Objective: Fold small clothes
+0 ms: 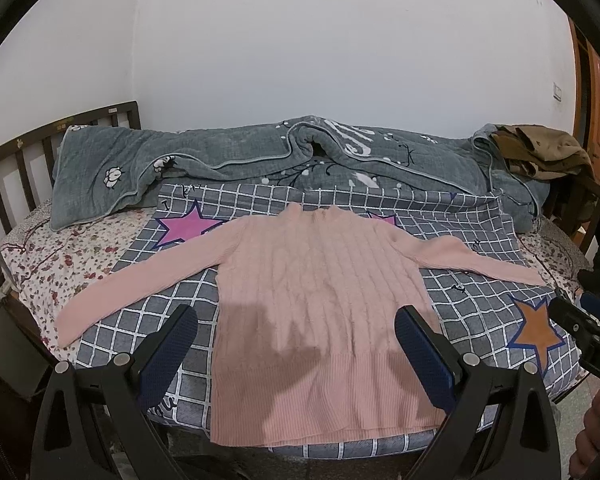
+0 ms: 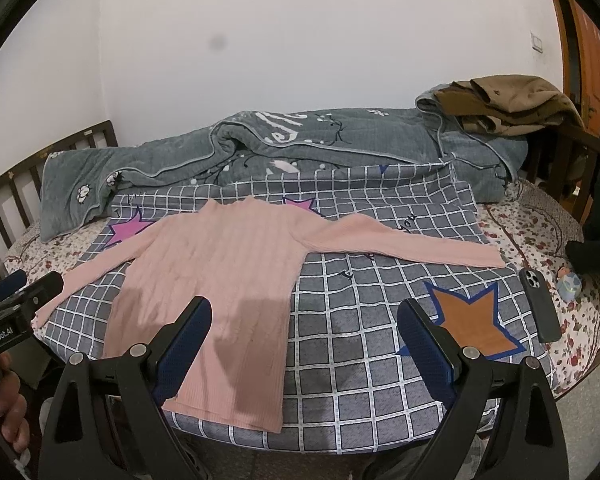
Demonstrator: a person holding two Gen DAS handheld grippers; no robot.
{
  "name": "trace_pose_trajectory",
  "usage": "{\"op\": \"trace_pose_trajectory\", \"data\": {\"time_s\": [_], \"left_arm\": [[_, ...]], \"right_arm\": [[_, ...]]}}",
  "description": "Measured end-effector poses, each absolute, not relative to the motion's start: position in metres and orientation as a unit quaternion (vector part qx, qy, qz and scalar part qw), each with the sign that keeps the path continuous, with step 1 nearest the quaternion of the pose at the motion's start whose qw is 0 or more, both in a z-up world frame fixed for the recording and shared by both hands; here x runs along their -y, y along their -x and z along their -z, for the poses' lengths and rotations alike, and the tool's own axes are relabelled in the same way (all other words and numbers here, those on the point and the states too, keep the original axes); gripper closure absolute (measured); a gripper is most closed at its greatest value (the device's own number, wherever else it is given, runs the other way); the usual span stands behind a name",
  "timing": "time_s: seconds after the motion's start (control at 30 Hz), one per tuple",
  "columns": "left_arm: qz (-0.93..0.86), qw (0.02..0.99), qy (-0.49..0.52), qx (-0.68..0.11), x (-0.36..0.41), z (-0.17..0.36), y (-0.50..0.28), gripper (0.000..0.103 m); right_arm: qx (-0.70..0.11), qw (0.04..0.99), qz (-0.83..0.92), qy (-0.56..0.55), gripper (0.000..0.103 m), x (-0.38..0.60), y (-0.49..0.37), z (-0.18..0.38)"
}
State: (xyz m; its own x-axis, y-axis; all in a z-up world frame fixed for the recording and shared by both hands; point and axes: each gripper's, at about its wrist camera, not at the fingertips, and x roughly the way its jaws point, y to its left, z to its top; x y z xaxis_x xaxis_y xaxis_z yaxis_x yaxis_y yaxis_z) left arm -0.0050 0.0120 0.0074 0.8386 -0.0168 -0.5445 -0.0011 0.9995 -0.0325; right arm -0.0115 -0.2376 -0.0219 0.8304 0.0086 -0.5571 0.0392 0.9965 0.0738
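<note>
A pink ribbed sweater (image 1: 320,300) (image 2: 212,292) lies flat on a grey checked cloth (image 1: 480,280) (image 2: 360,360), both sleeves spread out to the sides and the hem toward me. My left gripper (image 1: 296,344) hovers open above the sweater's lower body, nothing between its fingers. Over the checked cloth, just right of the sweater's hem, my right gripper (image 2: 304,344) is open and holds nothing. The right gripper's body shows at the right edge of the left wrist view.
A rumpled grey quilt (image 1: 260,156) (image 2: 300,140) lies along the wall behind, with brown clothes (image 1: 540,148) (image 2: 512,100) piled on its right end. A black phone (image 2: 540,304) and a small blue toy (image 2: 570,284) rest on the floral sheet at right. A wooden rail (image 1: 28,152) bounds the left.
</note>
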Motion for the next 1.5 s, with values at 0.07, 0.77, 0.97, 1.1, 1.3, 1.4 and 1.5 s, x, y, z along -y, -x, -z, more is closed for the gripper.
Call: {"op": "trace_pose_trajectory", "data": {"time_s": [0.07, 0.77, 0.97, 1.1, 1.3, 1.4, 1.5], "left_arm": [[0.003, 0.959, 0.016, -0.282, -0.013, -0.008, 0.005, 0.003], [-0.018, 0.963, 0.044, -0.264, -0.034, -0.008, -0.012, 0.003], [-0.048, 0.949, 0.106, -0.292, -0.086, 0.029, -0.039, 0.003], [-0.069, 0.935, 0.138, -0.320, -0.129, 0.066, -0.060, 0.003], [-0.119, 0.915, 0.178, -0.343, -0.200, 0.112, -0.085, 0.005], [-0.139, 0.904, 0.203, -0.350, -0.235, 0.130, -0.094, 0.005], [-0.147, 0.892, 0.236, -0.357, -0.271, 0.148, -0.101, 0.007]], "right_arm": [[-0.287, 0.957, 0.007, -0.044, 0.010, 0.239, 0.013, 0.021], [-0.265, 0.964, -0.008, -0.028, 0.010, 0.232, 0.009, 0.015], [-0.283, 0.959, -0.020, -0.020, 0.010, 0.221, -0.014, 0.027], [-0.306, 0.949, -0.063, -0.035, 0.011, 0.211, -0.037, 0.045], [-0.299, 0.951, -0.071, -0.013, 0.011, 0.188, -0.061, 0.069], [-0.303, 0.950, -0.072, 0.005, 0.011, 0.176, -0.072, 0.082], [-0.314, 0.946, -0.083, 0.006, 0.014, 0.168, -0.086, 0.096]]}}
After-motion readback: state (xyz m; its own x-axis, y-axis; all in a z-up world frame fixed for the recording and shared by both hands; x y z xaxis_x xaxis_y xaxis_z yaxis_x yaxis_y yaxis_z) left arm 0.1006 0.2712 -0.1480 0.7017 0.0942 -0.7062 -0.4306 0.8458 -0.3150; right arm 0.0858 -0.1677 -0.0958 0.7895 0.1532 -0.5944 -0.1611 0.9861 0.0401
